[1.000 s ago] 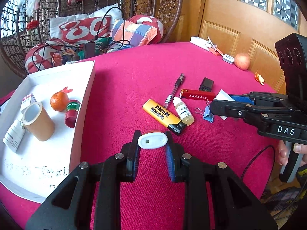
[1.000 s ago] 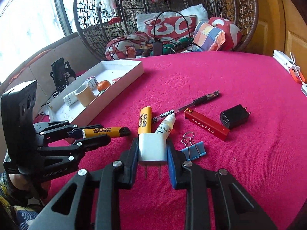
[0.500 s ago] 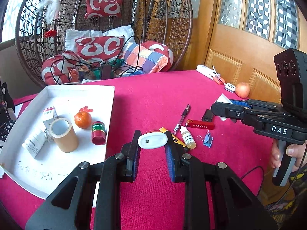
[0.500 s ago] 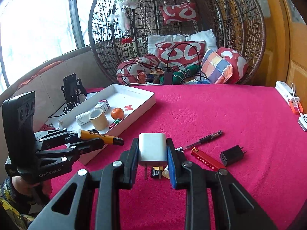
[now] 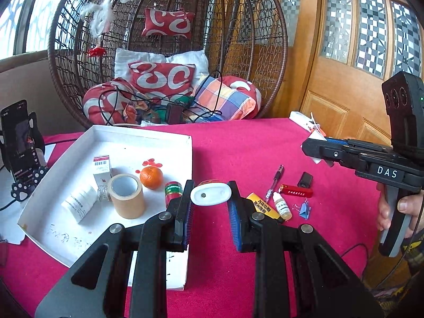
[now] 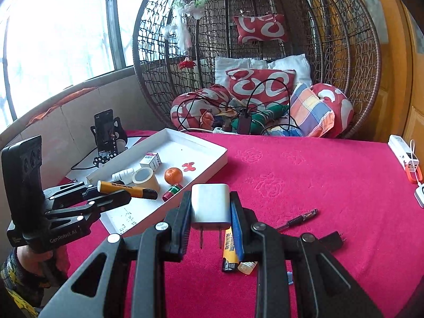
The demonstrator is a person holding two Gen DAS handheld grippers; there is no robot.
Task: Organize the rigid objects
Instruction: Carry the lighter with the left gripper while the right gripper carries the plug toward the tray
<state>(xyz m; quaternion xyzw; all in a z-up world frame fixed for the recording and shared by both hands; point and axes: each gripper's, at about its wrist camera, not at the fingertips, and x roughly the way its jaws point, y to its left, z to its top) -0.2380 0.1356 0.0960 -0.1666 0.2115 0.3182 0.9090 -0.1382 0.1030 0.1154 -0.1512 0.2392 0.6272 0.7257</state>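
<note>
My left gripper (image 5: pixel 210 198) is shut on a yellow lighter, seen end-on as a white oval base (image 5: pixel 210 195); the right wrist view shows its yellow body (image 6: pixel 124 187) held above the white tray's near end. My right gripper (image 6: pixel 211 209) is shut on a white plug charger (image 6: pixel 210 206), prongs down, raised above the red tablecloth. The white tray (image 5: pixel 148 135) holds a tape roll (image 5: pixel 127 195), a mandarin (image 5: pixel 151 176), a small red jar (image 5: pixel 173 190), a white bottle and a small box. On the cloth lie another yellow lighter (image 5: pixel 265 208), a pen (image 5: pixel 275 179), a dropper bottle (image 5: pixel 283 206), a red box (image 5: pixel 296 191), a black charger (image 5: pixel 306 179) and a binder clip (image 5: pixel 303 208).
A wicker hanging chair (image 5: pixel 169 53) with cushions and cables stands behind the table. A phone on a stand (image 5: pixel 20 143) is at the left. A power strip (image 6: pixel 402 156) lies at the table's right edge. A wooden door is at the right.
Both grippers have risen and pulled back from the table, each still holding its object. The left gripper has moved left, now beside the tray's near right corner.
</note>
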